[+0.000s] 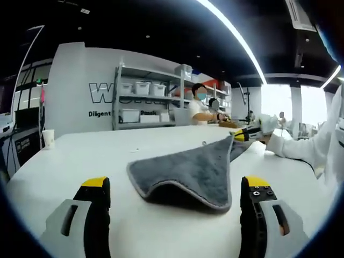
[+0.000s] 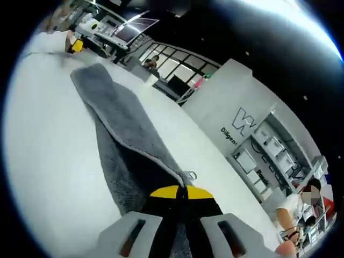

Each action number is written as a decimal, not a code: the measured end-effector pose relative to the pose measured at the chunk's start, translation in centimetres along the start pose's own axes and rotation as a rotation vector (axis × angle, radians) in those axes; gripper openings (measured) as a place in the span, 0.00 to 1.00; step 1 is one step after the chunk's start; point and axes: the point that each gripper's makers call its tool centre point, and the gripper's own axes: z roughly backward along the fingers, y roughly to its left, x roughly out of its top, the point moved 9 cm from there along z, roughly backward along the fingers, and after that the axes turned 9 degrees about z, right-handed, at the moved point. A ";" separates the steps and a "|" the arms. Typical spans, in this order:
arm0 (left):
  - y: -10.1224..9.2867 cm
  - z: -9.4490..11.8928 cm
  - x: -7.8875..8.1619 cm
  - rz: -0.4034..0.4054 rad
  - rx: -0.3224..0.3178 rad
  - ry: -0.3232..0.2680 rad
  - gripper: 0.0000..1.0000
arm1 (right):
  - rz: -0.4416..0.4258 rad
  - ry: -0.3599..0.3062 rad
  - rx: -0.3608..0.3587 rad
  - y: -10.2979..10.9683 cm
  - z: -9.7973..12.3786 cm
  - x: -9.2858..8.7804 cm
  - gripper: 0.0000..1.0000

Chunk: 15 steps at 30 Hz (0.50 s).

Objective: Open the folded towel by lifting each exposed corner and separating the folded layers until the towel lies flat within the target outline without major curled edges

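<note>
Two claws: my right gripper (image 2: pixel 179 194) pinches the grey towel (image 1: pixel 193 166), my left gripper (image 1: pixel 174 188) gapes wide before it.

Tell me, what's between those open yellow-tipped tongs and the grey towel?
Bare white table. In the left gripper view, the open left tongs sit short of the towel, its near edge humped between their tips.

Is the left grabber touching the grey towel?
Apart. In the left gripper view the left gripper has its jaws open on either side of the grey towel's raised near edge, with white table showing between them.
</note>
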 end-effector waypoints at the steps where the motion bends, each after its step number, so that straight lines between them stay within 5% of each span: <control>1: 0.0 0.0 0.0 0.000 0.000 -0.001 1.00 | -0.002 -0.001 0.002 0.1 0.4 0.1 0.00; 15: -0.1 0.0 0.0 0.005 -0.005 -0.003 1.00 | -0.059 -0.018 0.028 1.4 3.8 0.3 0.00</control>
